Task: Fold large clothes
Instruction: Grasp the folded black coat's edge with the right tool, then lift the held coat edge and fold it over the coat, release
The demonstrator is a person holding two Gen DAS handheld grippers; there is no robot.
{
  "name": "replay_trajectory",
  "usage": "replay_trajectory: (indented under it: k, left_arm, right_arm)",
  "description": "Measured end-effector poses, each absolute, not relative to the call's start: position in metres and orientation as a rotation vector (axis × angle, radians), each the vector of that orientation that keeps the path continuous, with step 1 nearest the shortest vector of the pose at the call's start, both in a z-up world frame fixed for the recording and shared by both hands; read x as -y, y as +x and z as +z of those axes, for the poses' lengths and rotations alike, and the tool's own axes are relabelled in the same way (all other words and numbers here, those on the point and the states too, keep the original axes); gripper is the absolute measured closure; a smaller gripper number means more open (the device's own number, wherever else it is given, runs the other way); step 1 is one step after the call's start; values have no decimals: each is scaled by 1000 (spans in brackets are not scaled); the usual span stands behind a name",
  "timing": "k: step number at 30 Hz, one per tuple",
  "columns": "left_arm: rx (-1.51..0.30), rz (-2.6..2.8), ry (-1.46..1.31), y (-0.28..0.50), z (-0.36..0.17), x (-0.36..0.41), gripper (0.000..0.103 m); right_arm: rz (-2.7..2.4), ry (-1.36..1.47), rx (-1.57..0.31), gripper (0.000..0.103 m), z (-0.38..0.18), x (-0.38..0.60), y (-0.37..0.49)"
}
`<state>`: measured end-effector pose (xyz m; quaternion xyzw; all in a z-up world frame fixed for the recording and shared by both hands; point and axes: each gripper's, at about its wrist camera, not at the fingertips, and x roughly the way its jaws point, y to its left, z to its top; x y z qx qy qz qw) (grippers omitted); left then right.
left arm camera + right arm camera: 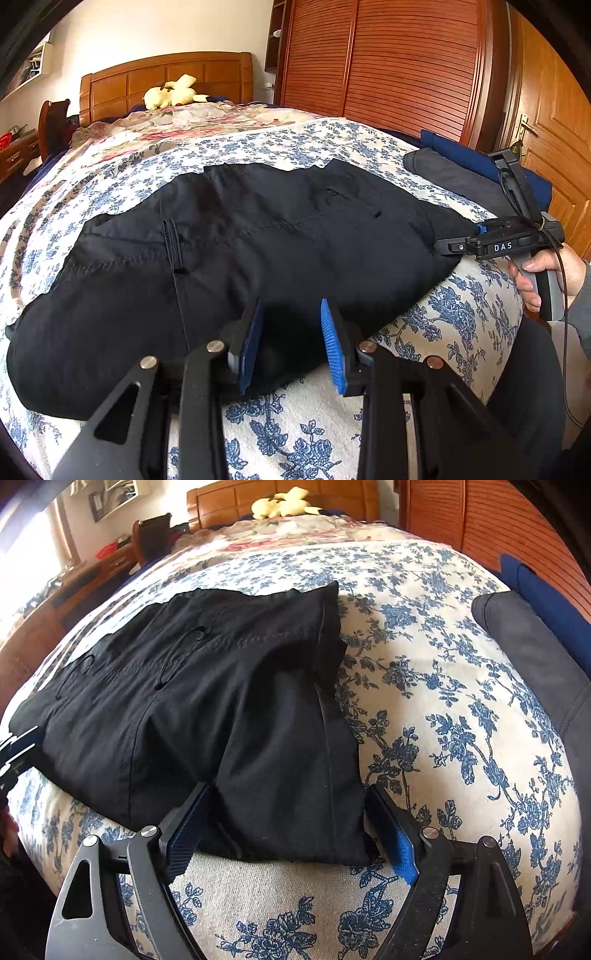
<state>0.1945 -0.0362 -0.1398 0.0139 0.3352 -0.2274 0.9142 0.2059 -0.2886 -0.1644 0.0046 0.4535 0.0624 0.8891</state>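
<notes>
A pair of black trousers (pixel 229 251) lies folded flat on the bed's blue-flowered cover (pixel 461 314); it also fills the right wrist view (pixel 207 709). My left gripper (pixel 290 306) is open, its blue pads straddling the near edge of the trousers. My right gripper (pixel 286 788) is open wide around the near right corner of the cloth; in the left wrist view it shows from the side at the trousers' right end (pixel 480 240), held by a hand.
A grey garment (pixel 535 653) and a blue one (pixel 543 590) lie at the bed's right edge. A yellow plush toy (pixel 173 92) sits by the wooden headboard (pixel 166 74). A wooden wardrobe (pixel 388 62) stands on the right, a desk (pixel 85 579) on the left.
</notes>
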Motion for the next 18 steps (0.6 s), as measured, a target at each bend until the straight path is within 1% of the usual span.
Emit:
replay_trajectory:
  k: [2, 3, 5, 6, 7, 8, 9, 10, 13, 18]
  left_arm:
    - [-690, -468, 28, 194, -140, 36, 72]
    - [-690, -469, 26, 194, -140, 36, 72]
    - [-689, -470, 24, 193, -139, 36, 72]
    - [-686, -471, 23, 193, -138, 35, 72]
    - [-681, -471, 20, 192, -137, 34, 72]
    - [-675, -471, 17, 191, -135, 32, 72]
    - [-668, -471, 12, 189, -133, 30, 72]
    - [-660, -469, 6, 187, -130, 27, 72]
    - [-639, -461, -10, 183, -123, 16, 72]
    - [-614, -429, -36, 174, -116, -10, 72]
  right_arm:
    - [143, 10, -938, 22, -164, 287, 206]
    - [158, 10, -936, 28, -164, 286, 206]
    - [165, -6, -937, 33, -163, 283, 206]
    - [179, -10, -938, 42, -163, 281, 206]
    - [203, -5, -936, 56, -160, 279, 205]
    - [217, -2, -935, 63, -158, 278, 205]
    - [225, -9, -927, 73, -154, 275, 204]
    - [223, -32, -908, 77, -148, 271, 202]
    - [223, -51, -850, 81, -127, 260, 200]
    - [254, -40, -759, 84, -88, 236, 203]
